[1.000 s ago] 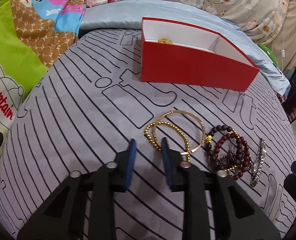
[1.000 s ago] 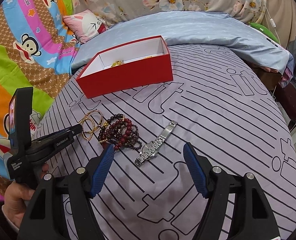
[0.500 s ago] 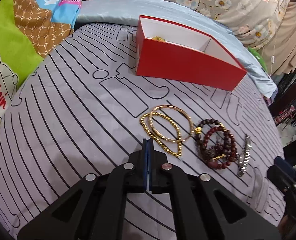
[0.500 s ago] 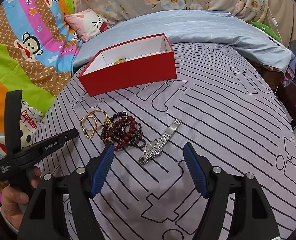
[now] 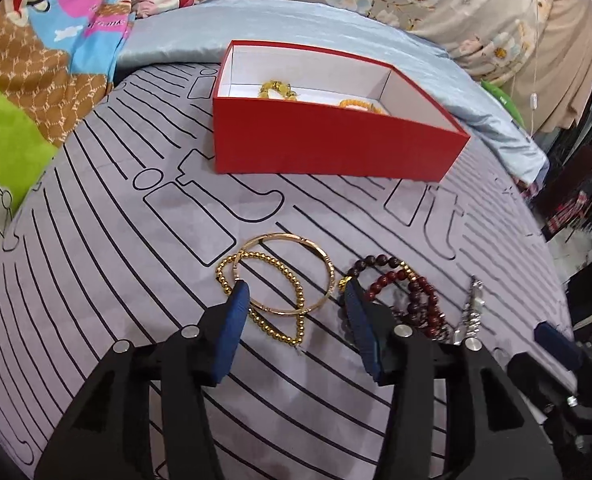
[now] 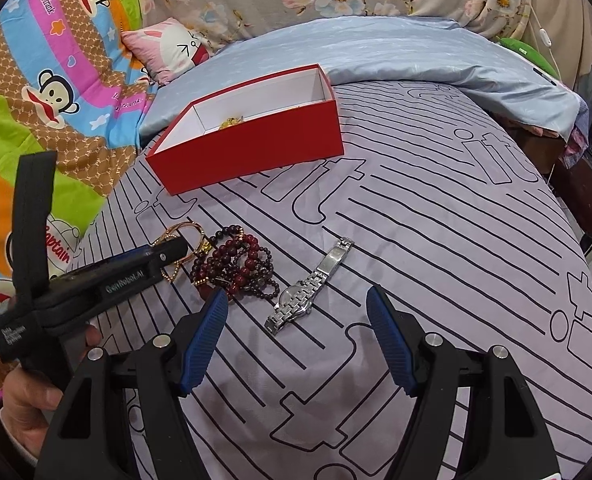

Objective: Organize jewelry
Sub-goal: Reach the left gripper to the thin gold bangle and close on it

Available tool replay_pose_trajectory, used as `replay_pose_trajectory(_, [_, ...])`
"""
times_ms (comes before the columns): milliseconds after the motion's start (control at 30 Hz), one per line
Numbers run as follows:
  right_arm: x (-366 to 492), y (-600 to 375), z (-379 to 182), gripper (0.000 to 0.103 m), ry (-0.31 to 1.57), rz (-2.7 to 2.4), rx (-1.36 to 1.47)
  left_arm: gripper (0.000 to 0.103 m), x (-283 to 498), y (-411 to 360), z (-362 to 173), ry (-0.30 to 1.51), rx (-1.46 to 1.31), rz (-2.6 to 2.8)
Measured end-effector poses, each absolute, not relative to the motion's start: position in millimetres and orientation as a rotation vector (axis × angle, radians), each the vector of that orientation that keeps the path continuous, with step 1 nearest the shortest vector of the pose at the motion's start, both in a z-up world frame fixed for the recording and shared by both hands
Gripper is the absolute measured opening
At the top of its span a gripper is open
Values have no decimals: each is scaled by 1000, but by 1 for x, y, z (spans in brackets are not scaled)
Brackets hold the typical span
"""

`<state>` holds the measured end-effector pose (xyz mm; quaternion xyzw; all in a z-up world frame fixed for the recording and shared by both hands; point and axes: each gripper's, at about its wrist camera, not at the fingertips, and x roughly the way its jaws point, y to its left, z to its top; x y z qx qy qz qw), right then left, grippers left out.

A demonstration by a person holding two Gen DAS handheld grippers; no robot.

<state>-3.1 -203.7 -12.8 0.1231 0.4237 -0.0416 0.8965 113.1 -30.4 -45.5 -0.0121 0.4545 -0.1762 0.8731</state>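
**Tongs spread over jewelry on the bed**

Left wrist view: the left tongs (image 5: 296, 304) stood spread wide, straddling a plain gold bangle (image 5: 287, 274) overlapped by a gold bead bracelet (image 5: 273, 292), both lying on the striped bedsheet (image 5: 95, 280) in front of the red box (image 5: 336, 148). Dark red bead bracelets (image 5: 408, 296) lay just right of the bangle. Yellow pieces sat inside the box.

Right wrist view: the right tongs (image 6: 298, 314) were spread open, empty, near a silver watch (image 6: 310, 286) in front of the box (image 6: 255, 148). The left gripper's body partly hid the bangle (image 6: 183, 234).
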Motion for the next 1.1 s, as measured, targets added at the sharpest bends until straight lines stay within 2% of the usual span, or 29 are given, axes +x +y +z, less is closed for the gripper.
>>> replay_pose_trajectory(400, [0,-206,-15,70,883,-84,260,47,115,-46,-51,917,90,-372])
replay_pose_trajectory(500, [1,-208,-16,70,883,-87,266,49,118,-49,-51,917,98,-368])
replay_pose_trajectory(633, [3,-210,-16,70,885,-89,266,58,123,-57,-53,913,123,-365])
replay_pose_trajectory(800, [5,-212,-17,70,885,-90,268,59,126,-63,-55,908,144,-355])
replay_pose_trajectory(833, [5,-213,-17,70,885,-90,268,58,127,-63,-55,908,143,-352])
replay_pose_trajectory(900, [5,-213,-16,70,885,-91,269,49,128,-63,-54,906,133,-353])
replay_pose_trajectory(967, [6,-215,-16,70,884,-92,270,33,130,-61,-53,912,117,-366])
replay_pose_trajectory(1000, [6,-215,-16,70,883,-92,270,30,131,-60,-52,916,108,-373])
replay_pose_trajectory(1067, [7,-215,-15,70,882,-92,271,15,133,-58,-51,928,90,-392])
replay_pose_trajectory(1100, [7,-215,-15,70,882,-92,271,14,133,-57,-52,931,83,-396])
